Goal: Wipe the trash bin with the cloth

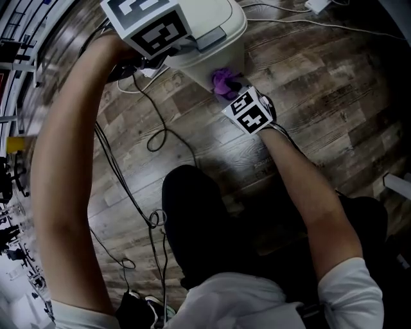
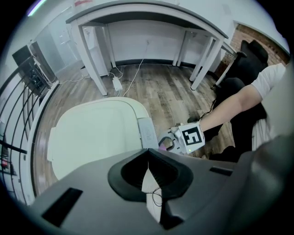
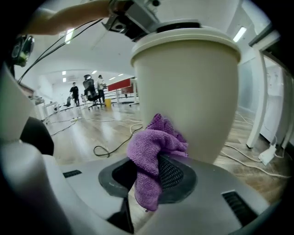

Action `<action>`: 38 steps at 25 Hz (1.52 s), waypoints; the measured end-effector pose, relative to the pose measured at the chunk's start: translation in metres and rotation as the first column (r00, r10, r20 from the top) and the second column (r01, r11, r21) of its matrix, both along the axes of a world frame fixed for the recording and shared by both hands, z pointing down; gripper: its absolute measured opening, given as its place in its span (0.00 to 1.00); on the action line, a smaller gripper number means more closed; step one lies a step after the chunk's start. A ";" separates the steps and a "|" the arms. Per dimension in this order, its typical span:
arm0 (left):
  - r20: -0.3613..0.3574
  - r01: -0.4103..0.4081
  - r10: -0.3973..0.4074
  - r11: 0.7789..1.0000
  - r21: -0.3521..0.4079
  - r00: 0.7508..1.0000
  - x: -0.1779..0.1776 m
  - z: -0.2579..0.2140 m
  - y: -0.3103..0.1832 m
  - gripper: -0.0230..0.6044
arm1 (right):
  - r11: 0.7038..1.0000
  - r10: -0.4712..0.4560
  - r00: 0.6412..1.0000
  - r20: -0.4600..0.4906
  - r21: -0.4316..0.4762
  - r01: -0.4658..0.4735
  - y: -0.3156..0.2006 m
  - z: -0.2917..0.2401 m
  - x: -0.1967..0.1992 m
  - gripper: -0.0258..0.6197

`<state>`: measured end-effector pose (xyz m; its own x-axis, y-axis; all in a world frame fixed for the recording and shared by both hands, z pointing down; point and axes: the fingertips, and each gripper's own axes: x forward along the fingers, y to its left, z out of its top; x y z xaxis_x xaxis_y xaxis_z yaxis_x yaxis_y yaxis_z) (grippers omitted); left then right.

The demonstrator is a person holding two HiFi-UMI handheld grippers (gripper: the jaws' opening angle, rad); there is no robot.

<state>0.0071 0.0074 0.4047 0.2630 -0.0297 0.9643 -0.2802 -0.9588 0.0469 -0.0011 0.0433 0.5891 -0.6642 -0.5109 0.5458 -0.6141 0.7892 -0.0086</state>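
One trash bin (image 1: 221,35), one cloth (image 1: 223,81), two grippers.

Right gripper (image 3: 147,170): jaws pinch the purple cloth (image 3: 154,147). It is bunched between them and one fold hangs down over the jaw. The cloth sits against the side wall of the bin (image 3: 193,92).

Left gripper (image 2: 148,169): jaws pressed together, nothing between them. It points steeply down over the near edge of the lid (image 2: 92,137). Can't tell whether it touches.

What each view adds:
- Head view: both forearms, the right gripper (image 1: 235,90) low at the bin's side, and the wood floor (image 1: 321,83) with several loose cables (image 1: 157,135).
- Left gripper view only: the cream lid from above with one grey tab (image 2: 147,133) at its right edge, one white desk (image 2: 138,13) behind the bin, and one power strip (image 2: 117,84) on the floor under the desk.
- Right gripper view only: the bin's full side wall, the left gripper (image 3: 133,20) up at the rim, and two people (image 3: 74,92) far off in the open room.
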 end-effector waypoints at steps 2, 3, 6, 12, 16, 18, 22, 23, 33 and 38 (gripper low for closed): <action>-0.010 0.014 -0.014 1.000 -0.011 1.000 0.000 0.000 -0.001 0.04 | 0.991 -0.136 0.991 -0.004 -0.001 0.136 0.023 0.000 -0.028 0.21; -0.016 0.022 -0.022 1.000 -0.017 1.000 0.001 0.000 -0.001 0.04 | 0.979 -0.204 0.979 0.001 -0.012 0.204 0.034 0.001 -0.041 0.21; -0.017 0.038 -0.039 0.999 -0.021 0.999 0.001 0.001 -0.001 0.04 | 0.929 -0.368 0.930 -0.013 -0.061 0.366 0.064 0.013 -0.063 0.21; 0.034 0.021 -0.021 1.000 0.008 0.999 0.002 0.003 0.000 0.04 | 0.931 -0.344 0.937 -0.063 -0.152 0.332 0.062 0.052 -0.038 0.21; 0.029 0.049 -0.049 0.999 0.017 0.998 0.002 0.003 0.000 0.04 | 0.951 -0.239 0.965 -0.105 -0.225 0.211 0.044 0.084 0.006 0.21; 0.013 0.068 -0.068 0.998 0.012 0.998 0.002 0.004 -0.001 0.04 | 0.956 -0.174 0.977 -0.122 -0.259 0.138 0.032 0.098 0.031 0.21; -0.002 0.091 -0.091 0.996 -0.011 0.996 0.000 0.002 -0.001 0.04 | 0.958 -0.096 0.983 -0.155 -0.284 0.049 0.004 0.113 0.075 0.21; -0.003 0.093 -0.093 0.996 -0.016 0.996 0.000 0.002 0.000 0.04 | 0.958 -0.087 0.981 -0.171 -0.285 0.035 -0.005 0.116 0.086 0.21; 0.005 0.104 -0.104 0.994 -0.041 0.995 0.000 0.003 -0.002 0.04 | 0.909 0.233 0.964 -0.128 -0.325 -0.262 -0.103 0.132 0.151 0.21; 0.042 0.106 -0.105 0.994 -0.022 0.994 0.002 0.002 -0.001 0.04 | 0.907 0.223 0.966 -0.127 -0.336 -0.254 -0.113 0.148 0.130 0.21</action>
